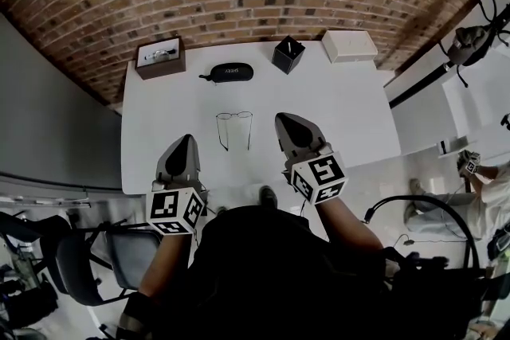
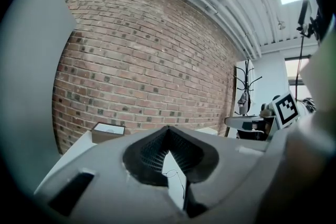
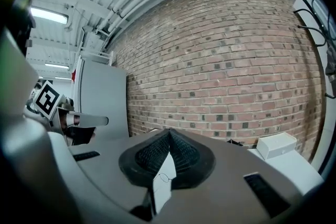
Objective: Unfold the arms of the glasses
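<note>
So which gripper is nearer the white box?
Right. The right gripper sits nearer the person and left of the white box; the left gripper is farther left, past the glasses.

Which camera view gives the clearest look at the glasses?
The head view: the glasses lie whole on the table, both arms spread out. Each gripper view catches only a tiny, faint part of them through a narrow slit.

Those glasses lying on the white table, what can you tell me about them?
The glasses are a thin, dark wire frame with two roundish clear lenses. Both arms are unfolded and point toward the person. They lie on the white table, seen between the left gripper and the right gripper; neither touches them.
</note>
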The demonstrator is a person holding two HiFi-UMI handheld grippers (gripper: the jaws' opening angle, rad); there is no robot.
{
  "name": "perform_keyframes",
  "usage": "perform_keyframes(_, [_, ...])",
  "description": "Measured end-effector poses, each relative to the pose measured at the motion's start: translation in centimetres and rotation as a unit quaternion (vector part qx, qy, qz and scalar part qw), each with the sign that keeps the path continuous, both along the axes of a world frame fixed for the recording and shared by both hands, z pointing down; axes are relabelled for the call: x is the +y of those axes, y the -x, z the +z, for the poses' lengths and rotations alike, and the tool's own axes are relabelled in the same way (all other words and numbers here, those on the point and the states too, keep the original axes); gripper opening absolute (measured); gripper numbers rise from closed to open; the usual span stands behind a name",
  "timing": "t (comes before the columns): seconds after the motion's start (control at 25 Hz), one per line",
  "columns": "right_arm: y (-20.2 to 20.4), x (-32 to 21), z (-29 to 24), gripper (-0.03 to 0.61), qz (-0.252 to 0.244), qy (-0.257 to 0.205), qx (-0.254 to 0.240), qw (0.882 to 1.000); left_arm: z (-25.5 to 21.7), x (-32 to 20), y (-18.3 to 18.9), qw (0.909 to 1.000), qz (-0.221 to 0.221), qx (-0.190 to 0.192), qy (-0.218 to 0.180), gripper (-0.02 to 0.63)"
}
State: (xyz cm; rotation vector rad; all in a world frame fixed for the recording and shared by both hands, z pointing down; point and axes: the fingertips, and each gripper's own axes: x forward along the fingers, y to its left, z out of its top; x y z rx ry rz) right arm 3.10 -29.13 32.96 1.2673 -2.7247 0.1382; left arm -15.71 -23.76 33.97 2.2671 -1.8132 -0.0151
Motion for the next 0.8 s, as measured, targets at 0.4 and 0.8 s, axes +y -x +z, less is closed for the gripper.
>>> perform_keyframes(0.4, [-1.0,0.0,-0.3,0.008,0.014,0.001,-0.01,1.0,0.0,0.7,-0.1,1.0,-0.002,0.006,0.003,0.009])
perform_keyframes(0.8, [-0.9,0.1,-1.2,0.008,0.016,-0.006,-0.022,1.0,-0.4,0.7,0.5,0.9999,-0.012,-0.006,-0.007,0.009])
